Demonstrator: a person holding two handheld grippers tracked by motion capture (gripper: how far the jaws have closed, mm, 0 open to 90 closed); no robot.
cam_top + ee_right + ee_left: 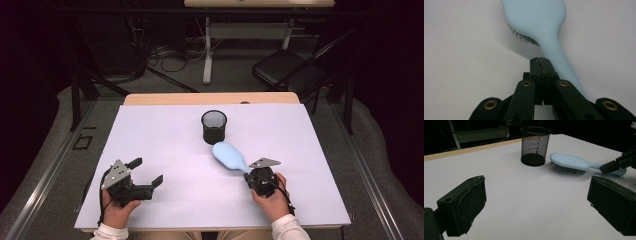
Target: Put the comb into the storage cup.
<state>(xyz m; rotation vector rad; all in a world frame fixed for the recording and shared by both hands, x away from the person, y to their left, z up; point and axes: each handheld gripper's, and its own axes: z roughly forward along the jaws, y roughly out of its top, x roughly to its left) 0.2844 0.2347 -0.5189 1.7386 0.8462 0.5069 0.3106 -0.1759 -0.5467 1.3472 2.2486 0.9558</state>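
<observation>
Pale blue hairbrush (pixel 229 155) lying bristles-down near the middle of the white bench (pixel 165 145), slightly toward the right edge. Long axis diagonal: head toward the far edge, just beside the black mesh cup (pixel 214 127), handle toward the near right corner. Right gripper (pixel 253 176) at the handle's end, jaws pressed flat together above the handle rather than around it. Left gripper (pixel 148 172) near the near left corner, spread wide, holding nothing, well apart from the brush.

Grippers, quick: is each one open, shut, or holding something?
Left gripper: open, holding nothing.
Right gripper: jaws shut together, resting on top of the blue hairbrush handle, not clamped around it.
</observation>
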